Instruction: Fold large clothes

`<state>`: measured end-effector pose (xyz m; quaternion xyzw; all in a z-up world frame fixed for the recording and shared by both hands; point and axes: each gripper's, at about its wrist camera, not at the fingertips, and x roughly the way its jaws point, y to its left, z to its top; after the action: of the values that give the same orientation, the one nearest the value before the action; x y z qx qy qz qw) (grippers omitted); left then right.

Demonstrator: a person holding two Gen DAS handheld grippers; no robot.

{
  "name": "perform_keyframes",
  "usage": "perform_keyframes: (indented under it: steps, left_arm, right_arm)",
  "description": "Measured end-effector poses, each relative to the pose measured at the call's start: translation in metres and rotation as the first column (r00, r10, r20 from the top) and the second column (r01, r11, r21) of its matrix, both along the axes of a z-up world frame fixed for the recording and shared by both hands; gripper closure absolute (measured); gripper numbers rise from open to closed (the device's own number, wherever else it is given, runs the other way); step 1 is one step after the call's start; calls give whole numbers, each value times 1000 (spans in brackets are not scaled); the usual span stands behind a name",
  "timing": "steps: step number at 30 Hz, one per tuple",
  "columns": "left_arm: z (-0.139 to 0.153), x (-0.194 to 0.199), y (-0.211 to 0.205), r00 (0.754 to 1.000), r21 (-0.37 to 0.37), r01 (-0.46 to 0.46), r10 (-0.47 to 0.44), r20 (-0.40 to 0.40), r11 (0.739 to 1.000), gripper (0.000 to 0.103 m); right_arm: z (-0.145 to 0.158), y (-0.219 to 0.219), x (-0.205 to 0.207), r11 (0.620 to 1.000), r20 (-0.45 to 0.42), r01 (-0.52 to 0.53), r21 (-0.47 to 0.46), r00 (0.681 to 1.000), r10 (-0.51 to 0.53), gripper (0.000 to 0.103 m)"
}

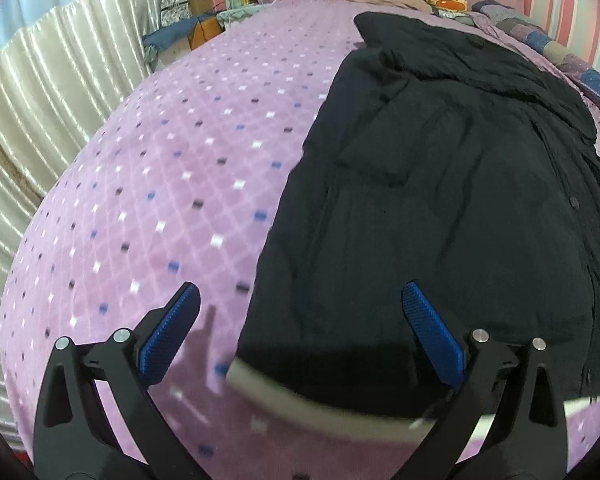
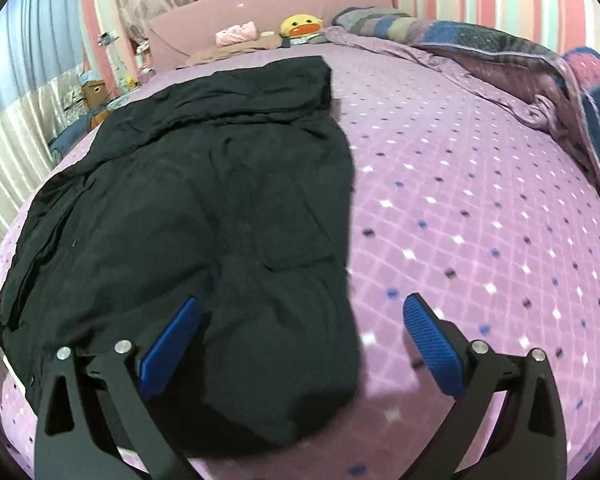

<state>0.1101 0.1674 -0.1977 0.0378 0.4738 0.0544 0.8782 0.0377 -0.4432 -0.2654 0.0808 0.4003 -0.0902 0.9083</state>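
Covering the bed (image 1: 148, 184), lilac diamond-print spread; black coat (image 1: 440, 208) lies flattened along its middle, hem toward the near edge. Only the left view shows buttons. Left gripper (image 1: 300, 300) and right gripper (image 2: 300, 312) both spread wide, holding nothing.

The jacket's (image 1: 440, 208) right edge ran out of the left wrist frame. A pale strip (image 1: 320, 400) across its near hem was blurred, unidentifiable. Bedside clutter (image 1: 196, 4) stayed too small to read.

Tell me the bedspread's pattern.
The bedspread is lilac with a pale diamond lattice and small white, blue and dark squares; clearest in the right wrist view.
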Motion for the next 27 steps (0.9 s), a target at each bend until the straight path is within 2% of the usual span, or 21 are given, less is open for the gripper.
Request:
perform_keyframes:
  steps: [3, 7, 11, 14, 20, 23, 27]
  left_arm:
    - [2, -11, 4, 1000, -9, -11, 11, -3, 1000, 3]
    - [3, -21, 15, 999, -54, -34, 33, -20, 998, 3]
    - [-3, -21, 12, 999, -30, -23, 22, -39, 999, 3]
    - [-10, -19, 9, 999, -17, -3, 2, -50, 1000, 3]
    - [-17, -12, 18, 998, -88, 0, -6, -64, 996, 3]
    - [-19, -11, 24, 997, -132, -1, -8, -72, 991, 3]
    - [-17, -13, 23, 998, -110, -6, -1, -68, 994, 3]
  right_arm:
    - [1, -6, -16, 1000, -8, 14, -15, 1000, -14, 2]
    - [5, -19, -32, 998, 18, 25, 51, 1000, -26, 2]
    - [1, -29, -34, 996, 3, 69, 65, 998, -69, 2]
    - [2, -29, -34, 997, 9, 56, 57, 998, -56, 2]
    - [0, -24, -37, 999, -34, 36, -3, 999, -36, 2]
    - [-3, -25, -43, 999, -57, 40, 21, 998, -39, 2]
    - [-5, -18, -48, 998, -78, 8, 63, 997, -3, 2]
